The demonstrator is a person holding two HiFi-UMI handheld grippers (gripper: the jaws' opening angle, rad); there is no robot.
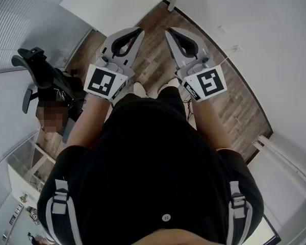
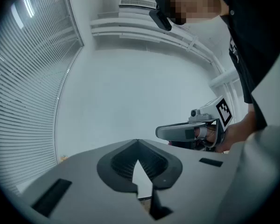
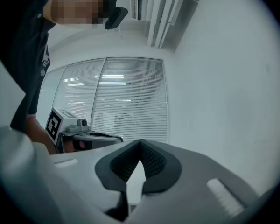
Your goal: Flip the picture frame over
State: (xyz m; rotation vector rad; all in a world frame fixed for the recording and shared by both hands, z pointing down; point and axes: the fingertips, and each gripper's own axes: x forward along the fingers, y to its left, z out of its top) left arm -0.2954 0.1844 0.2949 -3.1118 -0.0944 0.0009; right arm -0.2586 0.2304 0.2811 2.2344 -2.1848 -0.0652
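No picture frame shows in any view. In the head view I hold both grippers level in front of my black-clad body, above the wooden floor (image 1: 155,65). My left gripper (image 1: 138,31) has its jaws together at the tips, with nothing between them. My right gripper (image 1: 169,31) is shut and empty as well. In the left gripper view the left gripper (image 2: 138,143) faces a bare white wall, with the right gripper (image 2: 186,130) beside it. In the right gripper view the right gripper (image 3: 140,143) faces window blinds, with the left gripper (image 3: 88,136) at its left.
A white table (image 1: 117,4) stands ahead on the floor. A black office chair (image 1: 41,75) is at the left. White walls close in on the right, with a white rail (image 1: 290,162) low down. Window blinds (image 2: 23,78) line the left side.
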